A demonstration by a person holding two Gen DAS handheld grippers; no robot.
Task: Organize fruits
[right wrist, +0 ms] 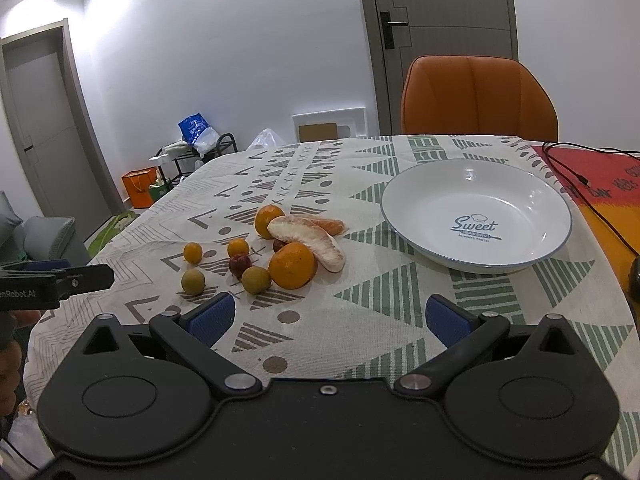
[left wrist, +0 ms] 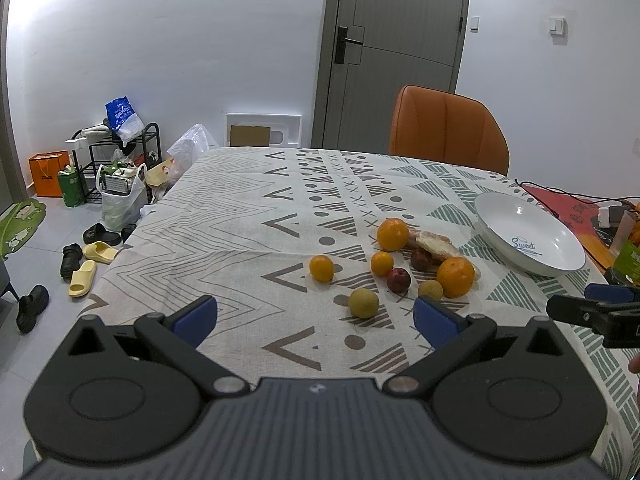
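While both grippers hovered above the near edge of a table covered with a patterned tablecloth (right wrist: pixel 360 292), neither held anything: the left gripper (left wrist: pixel 315 316) had its blue-padded jaws spread wide apart over bare cloth, and the right gripper (right wrist: pixel 328 318) was likewise spread wide and empty. Fruit lay in a loose cluster toward the middle of the table, nearer its left edge than its right. At the back of the cluster sat a large orange (right wrist: pixel 269 221), touching two peeled pomelo segments (right wrist: pixel 308 240) that lay across each other. Just in front of them rested a second large orange (right wrist: pixel 293 265). Two small oranges (right wrist: pixel 193 252) (right wrist: pixel 238 248) sat toward the left edge, slightly apart from each other. A dark red fruit (right wrist: pixel 240 265) lay between the small oranges and two round yellow-green fruits (right wrist: pixel 193 282) (right wrist: pixel 256 279), which were nearest the front edge. Another dark red fruit was partly hidden behind the front orange. A white bowl (right wrist: pixel 476 214) printed with the word "Sweet" stood empty toward the right edge, well apart from the fruit. An orange chair (right wrist: pixel 478 96) stood at the far edge of the table.
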